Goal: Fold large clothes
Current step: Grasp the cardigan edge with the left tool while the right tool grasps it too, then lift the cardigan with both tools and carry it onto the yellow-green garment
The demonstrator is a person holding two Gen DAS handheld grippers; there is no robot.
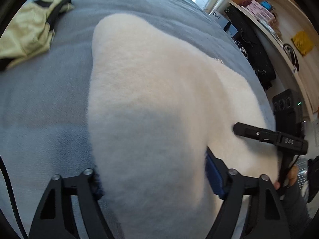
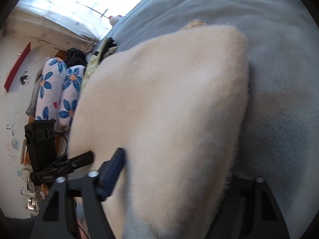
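So the big fluffy cream garment (image 1: 151, 103) is spread on the blue-grey bedspread (image 1: 49, 99), near edge bunched between both grippers' fingers. Left gripper (image 1: 157, 181) looks clamped on that edge, blue pad (image 1: 214, 177) pressed into the fleece. Right gripper (image 2: 169, 171) has fleece filling its jaws too, though whether it's actually pinching I can't tell. Only the left cam catches the yellow-green jacket (image 1: 30, 27) and the wooden shelf (image 1: 279, 20); only the right one shows the flower-print pillows (image 2: 57, 91)

Open grey bed (image 1: 49, 99) lies from nine to eleven o'clock of the fluffy white garment (image 1: 149, 99). A yellow-green garment (image 1: 30, 29) blocks ten o'clock; shelves (image 1: 279, 29) crowd two o'clock.
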